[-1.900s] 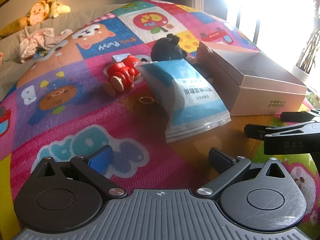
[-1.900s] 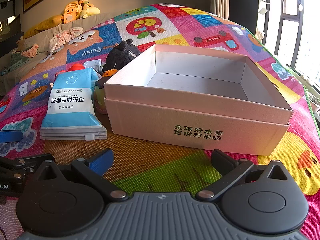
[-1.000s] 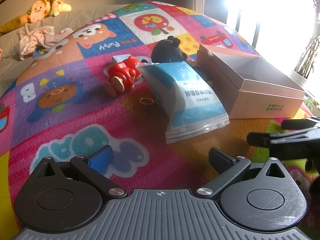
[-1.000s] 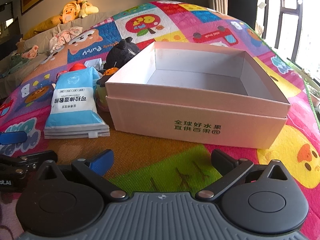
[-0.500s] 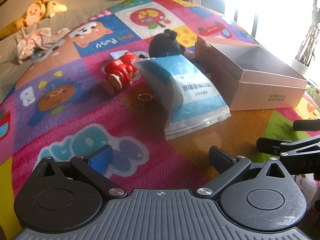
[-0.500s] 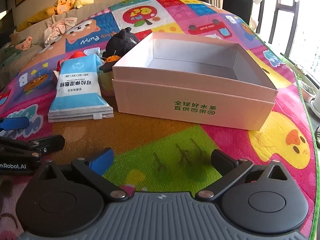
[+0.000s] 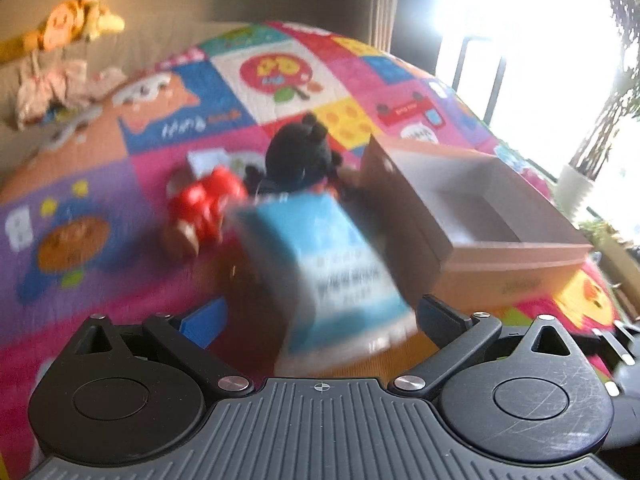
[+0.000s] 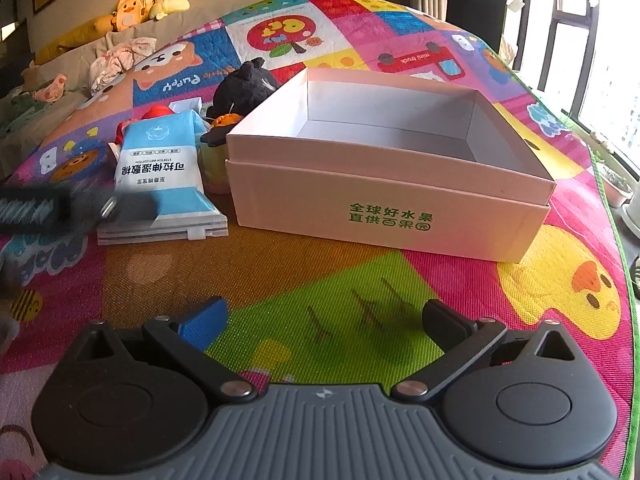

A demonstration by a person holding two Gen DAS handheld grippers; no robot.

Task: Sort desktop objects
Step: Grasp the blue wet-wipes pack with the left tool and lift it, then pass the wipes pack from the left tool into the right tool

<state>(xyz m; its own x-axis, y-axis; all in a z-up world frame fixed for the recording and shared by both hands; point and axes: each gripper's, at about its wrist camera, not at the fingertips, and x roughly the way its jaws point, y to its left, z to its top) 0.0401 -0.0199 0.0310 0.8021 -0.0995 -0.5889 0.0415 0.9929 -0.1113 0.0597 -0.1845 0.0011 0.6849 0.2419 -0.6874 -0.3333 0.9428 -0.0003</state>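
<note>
- Left claw [image 7: 320,314]: fingers spread apart, nothing held; the blue-and-white pouch [image 7: 340,264] is seen, blurred, just ahead at 12 o'clock.
- Right claw [image 8: 324,318]: fingers spread apart, nothing held, poised over the play mat [image 8: 320,280].
- Open white box [image 8: 384,168]: set on the mat at 12 o'clock of the right claw.
- Pouch: lying flat just beside the box, at its 9 o'clock.
- Black plush [image 8: 244,84] and red toy [image 7: 204,204]: placed beyond the pouch.

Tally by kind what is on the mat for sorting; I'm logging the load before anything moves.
Toys: 2 (black plush, red toy)
Wipe packs: 1
Small white boxes: 1
Open cardboard boxes: 1
Total: 5; more may be hidden.
</note>
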